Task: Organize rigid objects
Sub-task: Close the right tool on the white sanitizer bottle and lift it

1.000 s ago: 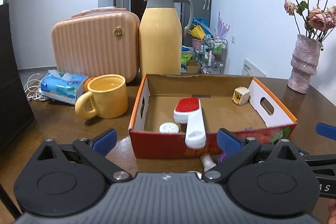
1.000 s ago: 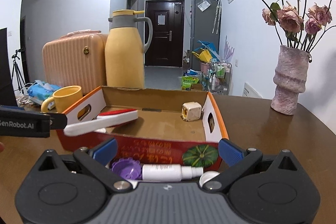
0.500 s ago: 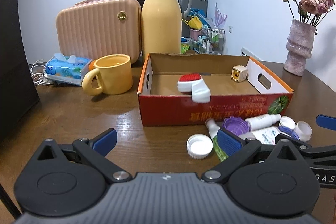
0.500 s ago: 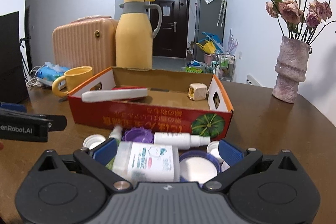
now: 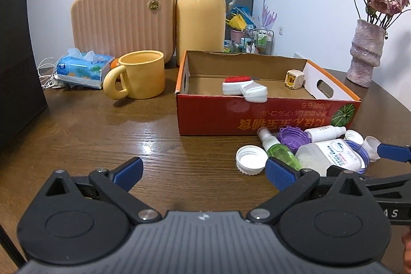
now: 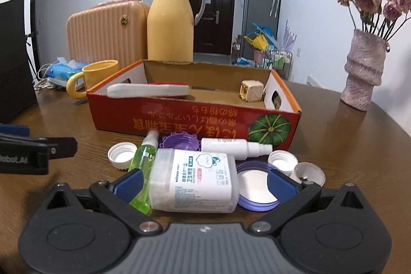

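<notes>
A red cardboard box (image 5: pixel 267 117) (image 6: pixel 195 120) holds a red and white brush (image 5: pixel 244 89) (image 6: pixel 147 90) and a small cream cube (image 5: pixel 294 78) (image 6: pixel 251 90). In front of it lie a clear jar with a label (image 6: pixel 192 180) (image 5: pixel 331 153), a green spray bottle (image 6: pixel 143 158) (image 5: pixel 278 149), a white spray bottle (image 6: pixel 235 148), a purple lid (image 6: pixel 179 140), a blue-rimmed lid (image 6: pixel 254 186) and white caps (image 5: pixel 250 159) (image 6: pixel 120 154). My right gripper (image 6: pixel 203 181) is open, its fingers either side of the jar. My left gripper (image 5: pixel 203 171) is open and empty over bare table.
A yellow mug (image 5: pixel 138 75), a tissue pack (image 5: pixel 82 67), a pink case (image 5: pixel 123 22) and a yellow thermos (image 5: pixel 201 12) stand behind the box on the left. A vase of dried roses (image 5: pixel 366 53) stands at the right. A black panel (image 5: pixel 15 55) rises at the far left.
Both grippers have drawn back from the box and away from it. The loose bottles, jar and lids in front of the box have come into view. Nothing was taken hold of.
</notes>
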`<state>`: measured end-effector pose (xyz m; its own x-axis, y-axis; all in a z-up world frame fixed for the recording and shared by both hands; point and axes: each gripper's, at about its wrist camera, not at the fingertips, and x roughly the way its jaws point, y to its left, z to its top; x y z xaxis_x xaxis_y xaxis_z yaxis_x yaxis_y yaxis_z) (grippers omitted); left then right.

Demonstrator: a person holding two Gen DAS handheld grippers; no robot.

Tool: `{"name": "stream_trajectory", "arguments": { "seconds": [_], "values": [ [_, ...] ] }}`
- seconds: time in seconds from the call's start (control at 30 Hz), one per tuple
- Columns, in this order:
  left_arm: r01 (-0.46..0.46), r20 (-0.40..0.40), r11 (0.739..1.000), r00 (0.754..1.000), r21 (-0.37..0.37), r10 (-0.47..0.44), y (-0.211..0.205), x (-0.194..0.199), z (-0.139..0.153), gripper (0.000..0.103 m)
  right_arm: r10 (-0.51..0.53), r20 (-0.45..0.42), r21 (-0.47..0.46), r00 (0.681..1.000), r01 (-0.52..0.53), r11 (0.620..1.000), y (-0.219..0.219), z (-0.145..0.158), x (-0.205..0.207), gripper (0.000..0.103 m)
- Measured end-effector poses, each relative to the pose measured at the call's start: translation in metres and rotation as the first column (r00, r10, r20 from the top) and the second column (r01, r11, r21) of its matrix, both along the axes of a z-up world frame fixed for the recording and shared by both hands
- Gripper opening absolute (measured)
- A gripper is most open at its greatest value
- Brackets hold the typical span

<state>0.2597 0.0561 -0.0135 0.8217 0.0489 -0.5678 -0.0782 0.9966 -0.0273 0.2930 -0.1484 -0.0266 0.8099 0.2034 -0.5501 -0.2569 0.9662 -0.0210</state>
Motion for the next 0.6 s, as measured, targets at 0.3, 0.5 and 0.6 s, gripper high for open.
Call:
{"name": "stream_trajectory", "arguments": {
  "seconds": [0.3, 0.5, 0.6],
  "values": [
    [-0.032, -0.014, 0.999, 0.999, -0.029, 0.031, 0.014, 0.003, -0.004, 0.103, 0.015, -0.068, 0.028, 0.998, -0.013, 1.000, 0.010, -0.009, 0.027, 0.092],
    [-0.036, -0.028, 0.999, 0.999, -0.033, 0.035, 0.015, 0.005, -0.006, 0.103, 0.028, -0.087, 0.016, 0.996, -0.027, 1.000, 0.017, -0.015, 0.040, 0.082],
    [-0.036, -0.033, 0.999, 0.999, -0.028, 0.035, 0.014, 0.006, -0.007, 0.103, 0.041, -0.088, 0.012, 0.995, -0.040, 0.999, 0.018, -0.019, 0.041, 0.082]
  ]
}}
